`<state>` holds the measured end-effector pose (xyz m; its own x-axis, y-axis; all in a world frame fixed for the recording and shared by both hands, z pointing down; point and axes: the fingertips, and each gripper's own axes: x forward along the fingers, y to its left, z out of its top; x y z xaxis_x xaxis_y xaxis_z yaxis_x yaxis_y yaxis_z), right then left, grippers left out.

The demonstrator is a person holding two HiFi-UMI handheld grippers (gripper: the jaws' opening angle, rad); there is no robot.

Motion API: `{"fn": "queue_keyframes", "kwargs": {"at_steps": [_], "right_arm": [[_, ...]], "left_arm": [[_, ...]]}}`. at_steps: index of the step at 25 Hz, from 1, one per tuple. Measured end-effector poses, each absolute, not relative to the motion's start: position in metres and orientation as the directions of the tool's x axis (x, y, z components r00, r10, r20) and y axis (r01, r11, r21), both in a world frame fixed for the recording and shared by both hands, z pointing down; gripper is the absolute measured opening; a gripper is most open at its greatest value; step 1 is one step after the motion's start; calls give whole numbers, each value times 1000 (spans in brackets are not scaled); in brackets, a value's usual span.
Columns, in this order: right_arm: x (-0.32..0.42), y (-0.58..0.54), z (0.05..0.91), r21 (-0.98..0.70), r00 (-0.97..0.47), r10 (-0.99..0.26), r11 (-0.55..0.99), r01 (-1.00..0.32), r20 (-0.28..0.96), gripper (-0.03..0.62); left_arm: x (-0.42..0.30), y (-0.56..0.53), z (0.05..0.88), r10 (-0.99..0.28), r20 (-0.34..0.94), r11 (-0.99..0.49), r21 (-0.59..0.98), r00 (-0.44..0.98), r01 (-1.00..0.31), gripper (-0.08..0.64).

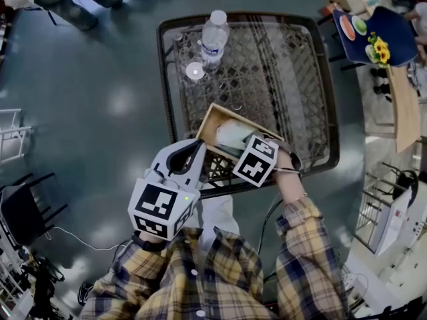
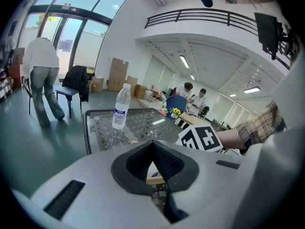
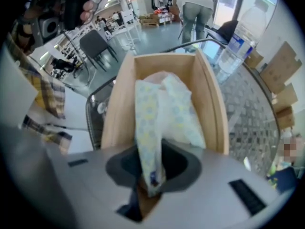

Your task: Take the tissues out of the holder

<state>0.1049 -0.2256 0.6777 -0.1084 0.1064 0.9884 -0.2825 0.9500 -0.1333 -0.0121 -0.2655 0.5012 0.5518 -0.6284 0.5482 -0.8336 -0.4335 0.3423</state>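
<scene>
One bottle [image 1: 214,37] and one holder [image 1: 205,122] stand on the table [image 1: 293,79]. The right hand-held gripper [image 3: 151,175] pinches the one tissue pack [image 3: 167,113]; the left hand-held gripper [image 2: 155,168] clamps the holder's corner.

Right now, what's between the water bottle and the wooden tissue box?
Just bare table, seen in the head view. A small round thing sits beside the bottle, off that line.
</scene>
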Motion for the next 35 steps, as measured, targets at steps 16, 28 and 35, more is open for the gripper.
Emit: {"fn": "queue_keyframes", "kwargs": {"at_steps": [16,28,35], "right_arm": [[101,-234,637,-101,-196,26,919,-381,980,52],[99,-247,538,44,-306,-251,833,-551,918,52],[104,-258,468,84,-379,-430,744,-663,819,52]], "left_arm": [[-7,-273,480,-648,501,-473,327,574,-818,17],[-5,-284,418,-693,401,-536,270,599,-800,17],[9,-289,390,-703,359,-565,243,614,-789,17]]}}
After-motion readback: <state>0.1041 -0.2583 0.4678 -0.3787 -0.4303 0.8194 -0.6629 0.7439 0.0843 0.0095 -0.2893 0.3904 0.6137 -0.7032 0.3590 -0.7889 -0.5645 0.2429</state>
